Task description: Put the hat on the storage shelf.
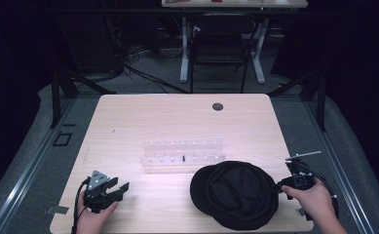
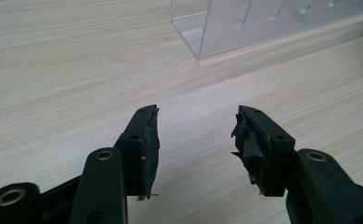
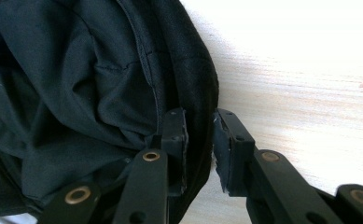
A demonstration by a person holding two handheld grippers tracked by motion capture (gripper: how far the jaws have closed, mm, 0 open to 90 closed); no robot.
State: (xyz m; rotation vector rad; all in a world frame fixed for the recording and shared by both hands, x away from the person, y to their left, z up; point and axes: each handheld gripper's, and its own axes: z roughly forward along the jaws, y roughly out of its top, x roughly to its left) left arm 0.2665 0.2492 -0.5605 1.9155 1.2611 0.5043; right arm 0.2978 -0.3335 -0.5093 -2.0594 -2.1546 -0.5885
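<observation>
A black fabric hat [image 1: 236, 194] lies crumpled on the wooden table [image 1: 177, 117], near the front edge at the right. My right gripper [image 1: 280, 187] comes in from the right and is shut on the hat's rim. In the right gripper view the hat [image 3: 76, 70] has its dark edge pinched between the two jaws of the right gripper [image 3: 200, 119]. My left gripper [image 1: 119, 185] rests low at the front left, held by a hand. The left gripper [image 2: 195, 116] stands open over bare wood with nothing between its jaws.
A clear acrylic rack [image 1: 182, 155] with small pegs stands mid-table, just behind the hat; its corner [image 2: 244, 28] is ahead of the left gripper. A dark grommet hole [image 1: 217, 106] sits near the far edge. A chair [image 1: 221, 48] stands beyond the table.
</observation>
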